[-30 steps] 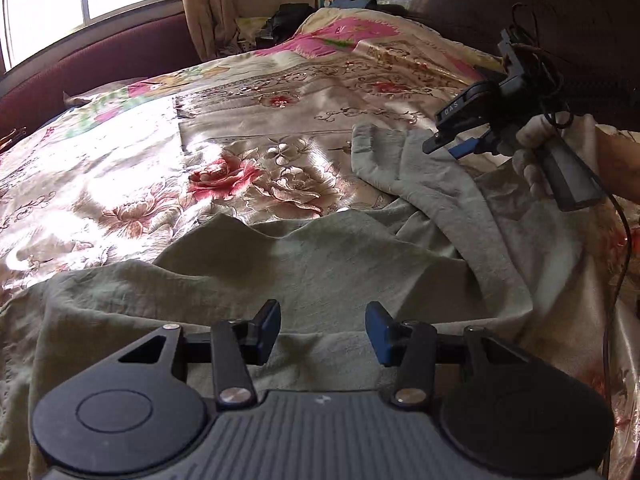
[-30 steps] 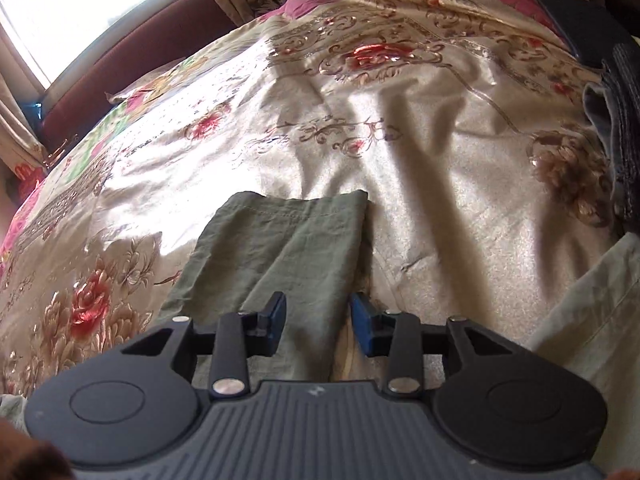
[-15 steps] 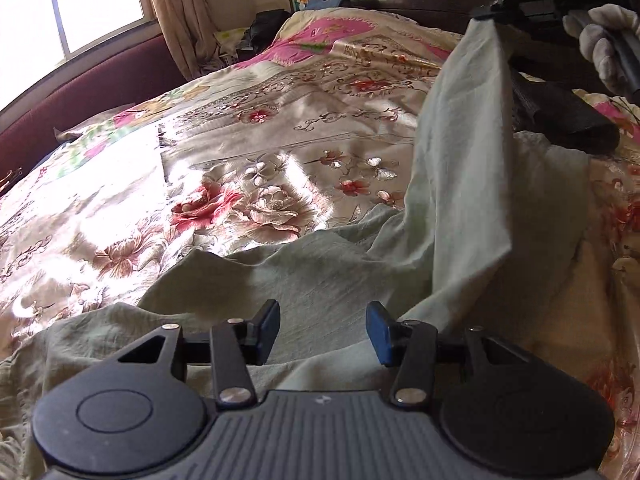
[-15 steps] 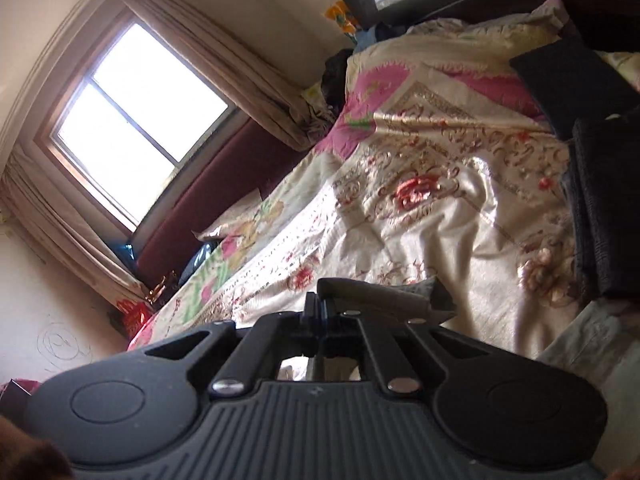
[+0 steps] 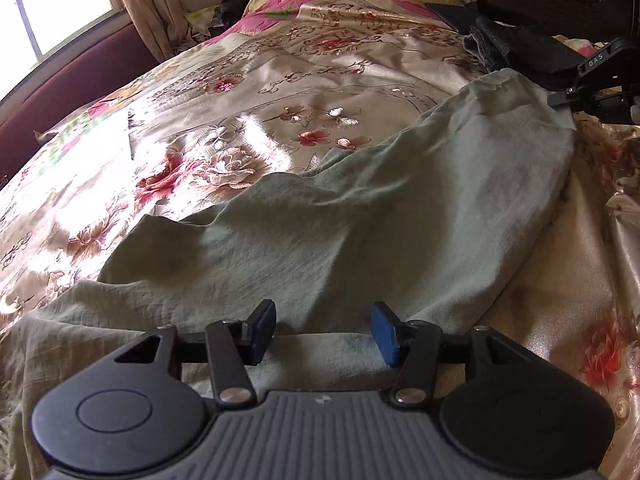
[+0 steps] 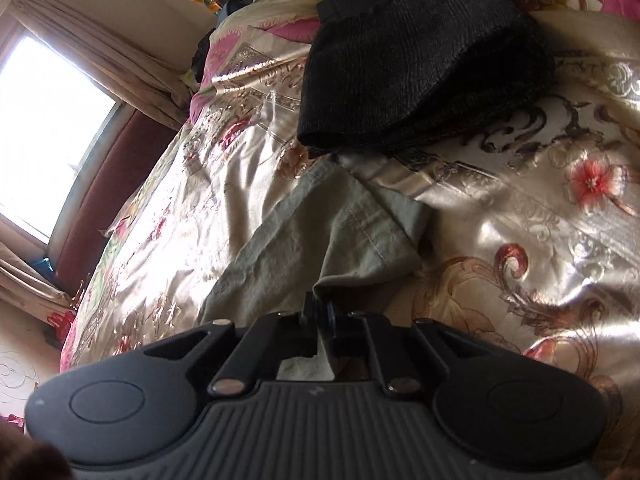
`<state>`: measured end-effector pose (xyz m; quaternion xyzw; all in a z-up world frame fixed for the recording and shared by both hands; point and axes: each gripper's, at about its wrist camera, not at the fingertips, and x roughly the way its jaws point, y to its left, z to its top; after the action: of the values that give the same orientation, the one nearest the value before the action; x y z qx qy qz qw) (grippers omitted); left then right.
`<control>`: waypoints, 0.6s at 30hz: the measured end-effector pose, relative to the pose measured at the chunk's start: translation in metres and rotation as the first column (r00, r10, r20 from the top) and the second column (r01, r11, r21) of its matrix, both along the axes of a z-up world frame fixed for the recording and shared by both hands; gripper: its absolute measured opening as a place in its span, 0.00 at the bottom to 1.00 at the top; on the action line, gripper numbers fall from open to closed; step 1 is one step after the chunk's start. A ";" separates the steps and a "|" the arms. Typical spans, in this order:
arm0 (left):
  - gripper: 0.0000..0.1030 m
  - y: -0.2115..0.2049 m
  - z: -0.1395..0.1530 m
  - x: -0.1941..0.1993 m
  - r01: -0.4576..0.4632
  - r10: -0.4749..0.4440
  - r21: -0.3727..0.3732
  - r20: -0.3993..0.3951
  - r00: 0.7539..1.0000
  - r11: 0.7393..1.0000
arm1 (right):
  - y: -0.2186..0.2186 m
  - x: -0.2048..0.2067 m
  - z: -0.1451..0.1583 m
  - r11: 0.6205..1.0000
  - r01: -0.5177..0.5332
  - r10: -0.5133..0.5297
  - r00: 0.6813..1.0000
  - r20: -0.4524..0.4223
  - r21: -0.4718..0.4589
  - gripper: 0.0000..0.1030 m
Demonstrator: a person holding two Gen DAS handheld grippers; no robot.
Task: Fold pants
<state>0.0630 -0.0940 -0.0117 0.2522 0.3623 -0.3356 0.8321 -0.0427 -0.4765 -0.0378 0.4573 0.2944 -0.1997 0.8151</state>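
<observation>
While crinkled green pants [image 5: 360,220] sprawl, right gripper [image 6: 320,316] pinches hem (stitched).

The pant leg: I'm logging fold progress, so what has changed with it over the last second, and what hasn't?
The right gripper shut on the hem of the pant leg, lifted it high, and has now carried it across toward the dark folded clothes, laying it back low over the bedspread. The left gripper stayed open over the pants' near part, holding nothing.
</observation>
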 end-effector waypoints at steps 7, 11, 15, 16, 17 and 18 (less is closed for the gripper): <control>0.64 -0.002 0.000 0.003 -0.002 0.003 -0.006 0.001 1.000 1.000 | -0.014 0.018 0.004 0.999 0.029 -0.029 1.000 0.007 0.012 0.07; 0.64 -0.002 0.003 0.004 -0.004 0.004 -0.025 0.006 1.000 1.000 | -0.012 0.017 0.029 0.993 0.040 -0.029 0.995 0.092 -0.114 0.04; 0.64 -0.002 -0.002 0.005 -0.011 0.011 -0.028 -0.010 1.000 1.000 | -0.015 0.016 0.029 0.983 0.038 -0.025 0.997 0.074 -0.180 0.05; 0.64 -0.002 -0.003 0.004 -0.012 0.012 -0.029 -0.011 1.000 1.000 | -0.015 0.018 0.020 0.979 0.017 -0.018 1.000 -0.006 -0.202 0.10; 0.64 0.000 -0.003 0.003 -0.012 0.011 -0.033 -0.013 1.000 0.999 | -0.015 0.018 0.012 0.978 0.001 -0.018 0.997 -0.080 -0.209 0.10; 0.64 0.001 -0.003 0.001 -0.011 0.010 -0.035 -0.015 1.000 0.999 | -0.015 0.016 0.008 0.979 0.000 -0.023 0.994 -0.111 -0.205 0.10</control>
<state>0.0642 -0.0926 -0.0145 0.2332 0.3638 -0.3395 0.8355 -0.0264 -0.4913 -0.0302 0.3607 0.3152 -0.2591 0.8387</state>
